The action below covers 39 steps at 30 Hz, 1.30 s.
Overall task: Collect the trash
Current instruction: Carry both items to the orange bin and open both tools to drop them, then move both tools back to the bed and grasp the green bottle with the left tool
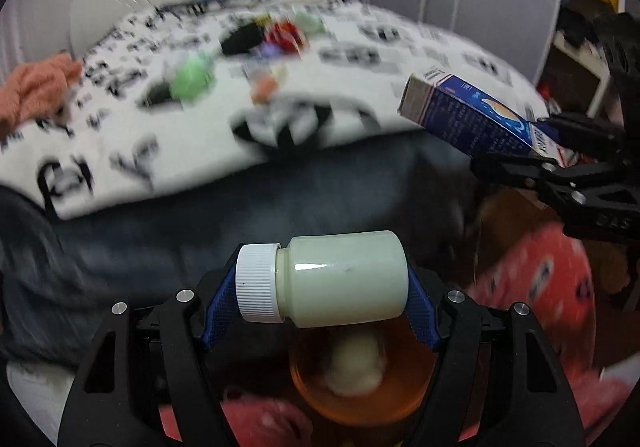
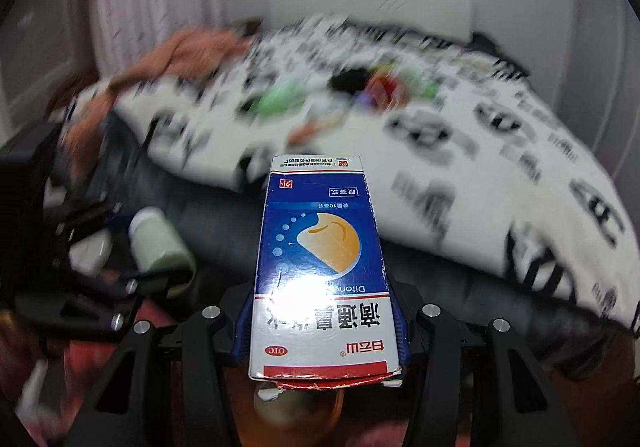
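Left wrist view, L to R: an orange cloth (image 1: 38,87) was seen bunched at the far left edge of the bed (image 1: 280,95), whose black-and-white patterned blanket was strewn w/ small coloured items, too blurred to be named. At centre, the left gripper (image 1: 320,283) was closed on a pale green bottle (image 1: 344,277) w/ a white cap (image 1: 258,283); the bottle was held crosswise, cap to the left, the blue-padded fingers (image 1: 420,307) pressed on cap end and base, approx. mid-width. An amber bin (image 1: 360,379) was seen directly below the bottle, w/ something pale inside; the bottle was probably held there so it could be dropped in. At right, the right gripper (image 1: 536,155) was seen w/ a blue medicine box (image 1: 472,115).

Right wrist view, L to R: the left gripper (image 2: 132,267) and bottle (image 2: 160,243) were seen at left, near the box. At centre, the right gripper (image 2: 320,323) was closed on the box (image 2: 320,267) by its long sides, fingers (image 2: 400,327) held narrower than the left pair's; the torn end was nearest the camera. The bin's rim (image 2: 296,407) was glimpsed under that end, so both pieces were judged to be held over one container for release.
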Motion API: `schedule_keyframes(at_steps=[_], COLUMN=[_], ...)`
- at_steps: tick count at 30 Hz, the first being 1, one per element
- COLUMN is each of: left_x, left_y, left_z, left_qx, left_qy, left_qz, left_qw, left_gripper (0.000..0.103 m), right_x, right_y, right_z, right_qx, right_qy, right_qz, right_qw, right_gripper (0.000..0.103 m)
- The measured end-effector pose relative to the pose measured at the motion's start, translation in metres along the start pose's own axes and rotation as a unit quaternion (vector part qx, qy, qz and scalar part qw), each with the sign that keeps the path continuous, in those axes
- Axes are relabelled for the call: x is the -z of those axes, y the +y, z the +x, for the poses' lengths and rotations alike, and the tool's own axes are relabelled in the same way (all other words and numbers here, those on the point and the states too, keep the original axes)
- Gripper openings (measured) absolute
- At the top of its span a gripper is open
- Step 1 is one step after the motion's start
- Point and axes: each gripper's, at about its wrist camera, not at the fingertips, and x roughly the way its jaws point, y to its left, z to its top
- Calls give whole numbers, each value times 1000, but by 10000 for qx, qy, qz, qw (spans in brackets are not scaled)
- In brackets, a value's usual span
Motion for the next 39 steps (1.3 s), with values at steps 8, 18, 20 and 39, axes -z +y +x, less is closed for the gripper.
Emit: schedule_keyframes(at_steps=[8, 18, 20, 39], left_x=[78, 138, 144, 147], left_y=[-21, -11, -10, -5], left_z=[73, 210, 225, 240], left_qx=[540, 989, 901, 567], left_qy=[1537, 3816, 3995, 4050], left_qz=[-67, -705, -776, -810], left_qw=[9866, 9163, 9090, 9090], left_gripper=[69, 69, 69, 74], right_x=[89, 152, 158, 156], right_y=[17, 12, 10, -5], right_z=[45, 191, 205, 199], right_qx=[-459, -505, -526, -337], right_qy=[1554, 3469, 3655, 3429], right_qz=[-154, 57, 236, 813], right_qw=[9867, 9365, 9290, 9352], right_gripper=[52, 53, 64, 82])
